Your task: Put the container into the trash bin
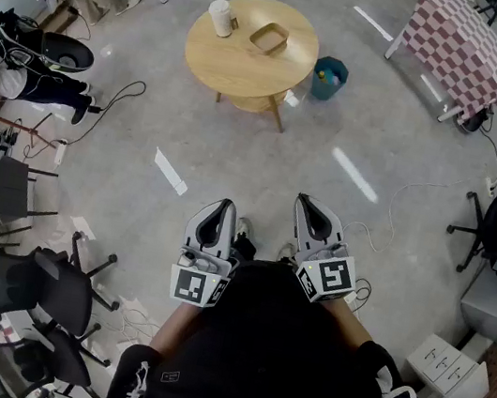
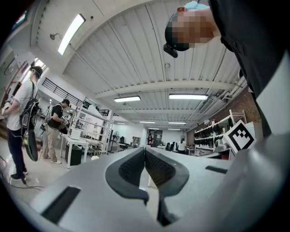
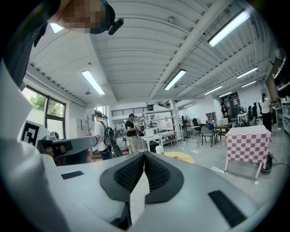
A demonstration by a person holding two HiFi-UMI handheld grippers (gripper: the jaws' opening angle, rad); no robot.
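The right hand-held gripper [image 3: 144,157] has its jaws together with nothing between them. Beyond it, a white cylindrical container [image 3: 159,149] stands on a round yellow bench [image 3: 182,157]. A red-checked tablecloth [image 3: 247,142] hangs at the right.

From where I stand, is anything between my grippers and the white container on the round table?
Nothing visible. Only grey floor lies between the left gripper, the right gripper and the round wooden table, where the white cylindrical container stands near its rim.
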